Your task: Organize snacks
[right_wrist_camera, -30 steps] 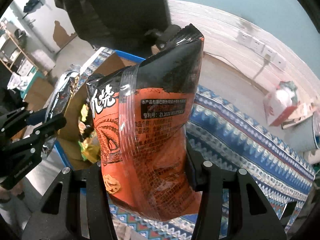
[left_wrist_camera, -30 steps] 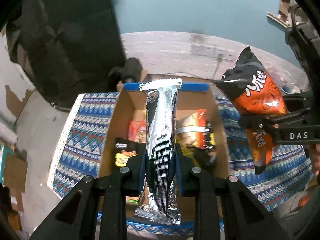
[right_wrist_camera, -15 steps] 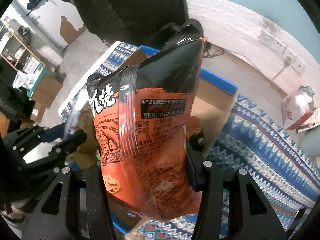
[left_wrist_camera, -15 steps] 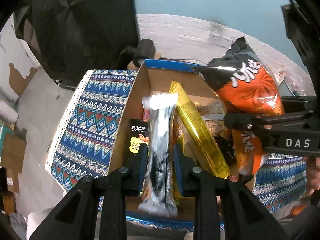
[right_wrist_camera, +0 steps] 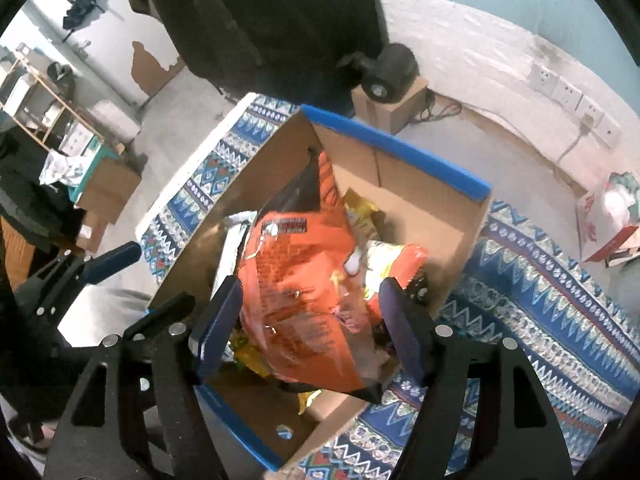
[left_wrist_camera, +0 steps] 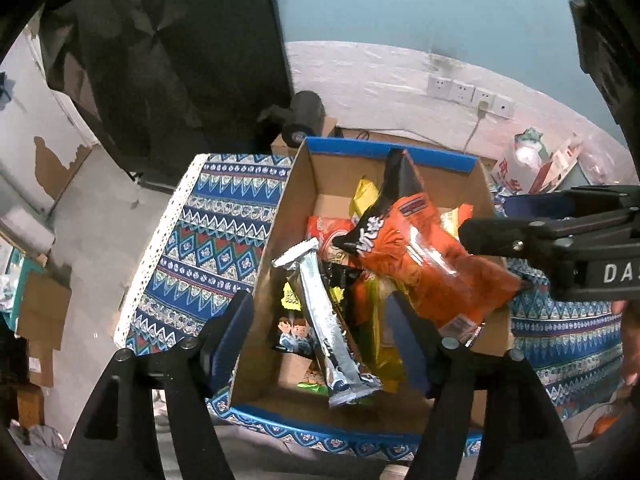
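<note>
So the orange snack bag [left_wrist_camera: 424,264] lay inside the cardboard box [left_wrist_camera: 440,172], on top of the other snacks, leaning toward 3 o'clock in the left wrist view. It looked light and puffy, full of air, with a shiny, slippery skin that crinkles. My guess is that a hard squeeze in the middle would crush the chips, so the flat sealed end is the safe place to hold it.

Next to it, toward 9 o'clock, the long silver packet [left_wrist_camera: 328,320] lay in the box too, pointing from 12 down to 6. It seemed thin, light and a bit bendy. Holding it around the middle would likely work best.

The left gripper [left_wrist_camera: 324,344] had just been opening its jaws. They stood wide apart, and the silver packet lay loose between them, with neither pad pressing on it. The right gripper [right_wrist_camera: 310,322] had just been opening as well. Its jaws stood apart on both sides of the orange bag, not pinching it.

More snacks, yellow and red ones, sat under these two. The box rested on a blue patterned cloth [left_wrist_camera: 208,232]. Far off at 1 o'clock, white wall sockets [left_wrist_camera: 468,94] showed on the wall.
</note>
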`<action>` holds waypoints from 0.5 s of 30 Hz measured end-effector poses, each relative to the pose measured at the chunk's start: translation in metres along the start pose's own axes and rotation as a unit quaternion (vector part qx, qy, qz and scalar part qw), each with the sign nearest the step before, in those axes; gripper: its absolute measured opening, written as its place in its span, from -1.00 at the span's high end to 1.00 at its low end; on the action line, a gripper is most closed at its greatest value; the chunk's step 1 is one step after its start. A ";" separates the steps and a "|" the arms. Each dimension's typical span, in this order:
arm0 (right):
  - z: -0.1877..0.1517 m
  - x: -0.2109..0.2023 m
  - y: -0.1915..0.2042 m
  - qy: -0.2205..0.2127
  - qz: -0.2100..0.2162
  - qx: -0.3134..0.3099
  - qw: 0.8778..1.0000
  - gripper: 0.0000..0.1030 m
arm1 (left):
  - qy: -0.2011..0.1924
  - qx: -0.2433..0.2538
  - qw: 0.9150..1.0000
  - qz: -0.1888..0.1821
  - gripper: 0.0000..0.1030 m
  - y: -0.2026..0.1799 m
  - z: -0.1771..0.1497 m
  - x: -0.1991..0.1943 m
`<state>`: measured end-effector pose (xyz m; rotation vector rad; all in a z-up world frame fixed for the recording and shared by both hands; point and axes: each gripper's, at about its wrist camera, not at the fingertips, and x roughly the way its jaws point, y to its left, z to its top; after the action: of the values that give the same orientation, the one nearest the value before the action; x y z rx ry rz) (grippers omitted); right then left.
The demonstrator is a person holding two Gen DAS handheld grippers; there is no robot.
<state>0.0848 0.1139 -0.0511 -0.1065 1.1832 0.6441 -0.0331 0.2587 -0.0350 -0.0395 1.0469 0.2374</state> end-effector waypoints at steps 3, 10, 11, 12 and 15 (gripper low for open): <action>-0.004 -0.015 -0.004 -0.012 -0.007 0.004 1.000 -0.50 | -0.009 0.003 1.000 -0.002 -0.47 -0.004 0.000 -0.011; -0.023 -0.048 -0.016 -0.035 -0.052 -0.009 0.998 -0.52 | -0.033 0.032 0.999 -0.004 -0.59 -0.023 -0.002 -0.036; -0.027 -0.052 -0.018 -0.039 -0.059 -0.011 0.997 -0.53 | -0.034 0.035 0.999 -0.004 -0.61 -0.026 -0.003 -0.040; -0.030 -0.057 -0.020 -0.042 -0.066 -0.012 0.997 -0.53 | -0.039 0.040 0.998 -0.006 -0.68 -0.029 -0.004 -0.044; -0.043 -0.070 -0.027 -0.053 -0.082 -0.012 0.995 -0.53 | -0.050 0.058 0.997 -0.004 -0.73 -0.039 -0.006 -0.054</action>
<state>0.0478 0.0458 -0.0131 -0.1860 1.0532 0.5145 -0.0559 0.2109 0.0049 0.0713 0.9589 0.1694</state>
